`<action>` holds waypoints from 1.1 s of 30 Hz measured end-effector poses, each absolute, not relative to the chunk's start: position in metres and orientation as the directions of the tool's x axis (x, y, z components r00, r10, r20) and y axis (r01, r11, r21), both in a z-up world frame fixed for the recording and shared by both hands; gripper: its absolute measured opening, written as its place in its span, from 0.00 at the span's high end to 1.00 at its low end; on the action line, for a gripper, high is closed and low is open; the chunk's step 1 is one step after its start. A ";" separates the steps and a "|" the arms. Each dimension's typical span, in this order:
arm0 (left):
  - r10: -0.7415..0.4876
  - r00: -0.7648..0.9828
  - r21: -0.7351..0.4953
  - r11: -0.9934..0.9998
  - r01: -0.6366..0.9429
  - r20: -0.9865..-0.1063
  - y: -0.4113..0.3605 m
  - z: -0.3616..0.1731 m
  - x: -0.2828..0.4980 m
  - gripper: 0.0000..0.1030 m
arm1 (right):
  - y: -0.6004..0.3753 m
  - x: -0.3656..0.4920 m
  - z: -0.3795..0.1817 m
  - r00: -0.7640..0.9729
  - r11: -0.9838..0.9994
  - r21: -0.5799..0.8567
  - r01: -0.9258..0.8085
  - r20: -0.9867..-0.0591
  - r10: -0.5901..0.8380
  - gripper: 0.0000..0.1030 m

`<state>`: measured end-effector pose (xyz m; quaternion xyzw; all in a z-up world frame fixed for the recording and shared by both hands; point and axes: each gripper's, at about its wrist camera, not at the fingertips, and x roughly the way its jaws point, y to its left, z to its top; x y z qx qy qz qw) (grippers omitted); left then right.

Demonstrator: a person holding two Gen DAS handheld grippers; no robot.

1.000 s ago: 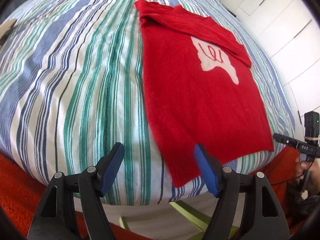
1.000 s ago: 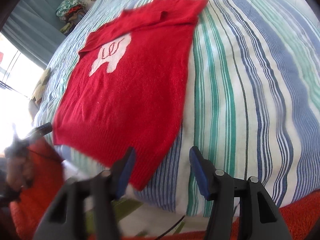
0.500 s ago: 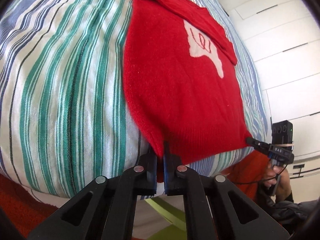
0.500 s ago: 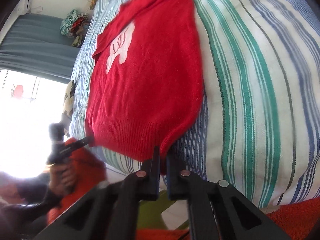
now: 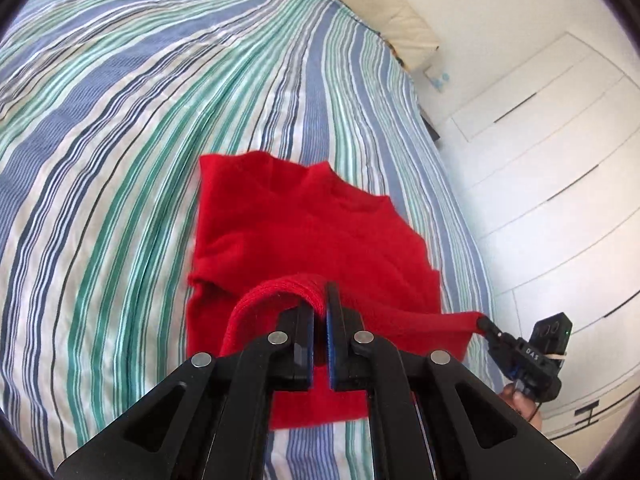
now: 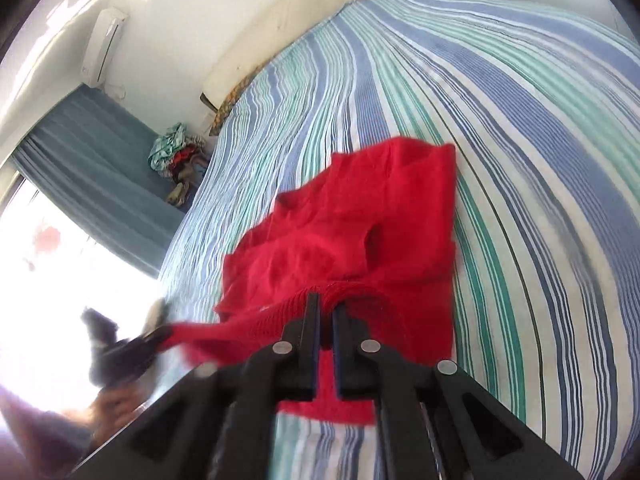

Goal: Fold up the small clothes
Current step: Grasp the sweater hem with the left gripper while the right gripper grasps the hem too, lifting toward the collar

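Observation:
A small red knitted sweater lies on the striped bed, its lower half lifted and carried over its upper half. My left gripper is shut on the left corner of the ribbed hem. My right gripper is shut on the other hem corner. The hem stretches taut between the two grippers. In the left wrist view the right gripper shows at the right edge with the hem in it. In the right wrist view the left gripper appears blurred at the left. The white motif is hidden under the fold.
The bed cover has blue, green and white stripes and spreads wide to the left and beyond the sweater. White wardrobe doors stand to the right. A pile of clothes and a blue curtain are at the far left.
Both grippers closed on the sweater's hem corners, then lifted the hem and carried it forward over the sweater's body. The white motif is now covered.

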<state>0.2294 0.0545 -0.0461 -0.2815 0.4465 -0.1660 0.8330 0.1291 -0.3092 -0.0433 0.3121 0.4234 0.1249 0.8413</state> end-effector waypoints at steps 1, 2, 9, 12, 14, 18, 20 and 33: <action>-0.512 0.549 -0.603 0.797 0.019 -0.660 0.052 -0.049 0.247 0.98 | -0.309 0.150 -0.042 0.619 0.783 0.619 0.058 -0.638 0.458 0.95; -0.493 0.553 -0.586 0.810 0.011 -0.672 0.050 -0.054 0.263 0.98 | -0.309 0.170 -0.042 0.627 0.792 0.607 0.063 -0.642 0.442 0.95; -0.398 0.541 -0.489 0.872 -0.029 -0.741 0.036 -0.088 0.346 0.97 | -0.314 0.283 -0.073 0.609 0.810 0.566 0.154 -0.700 0.373 0.95; -0.369 0.526 -0.446 0.895 -0.022 -0.766 0.029 -0.101 0.366 0.94 | -0.320 0.305 -0.092 0.600 0.800 0.566 0.198 -0.715 0.358 0.95; -0.338 0.513 -0.422 0.905 -0.051 -0.789 0.028 -0.109 0.377 0.88 | -0.326 0.314 -0.105 0.604 0.774 0.593 0.222 -0.706 0.368 0.95; -0.338 0.521 -0.447 0.889 -0.096 -0.784 0.039 -0.111 0.384 0.27 | -0.339 0.327 -0.125 0.597 0.724 0.641 0.256 -0.693 0.403 0.68; -0.272 0.580 -0.416 0.900 -0.128 -0.768 0.049 -0.099 0.374 0.10 | -0.345 0.327 -0.121 0.622 0.709 0.658 0.255 -0.673 0.401 0.51; -0.257 0.515 -0.223 0.966 0.127 -0.818 0.008 -0.118 0.250 0.09 | -0.261 0.233 -0.090 0.486 0.921 0.283 -0.268 -0.786 0.382 0.47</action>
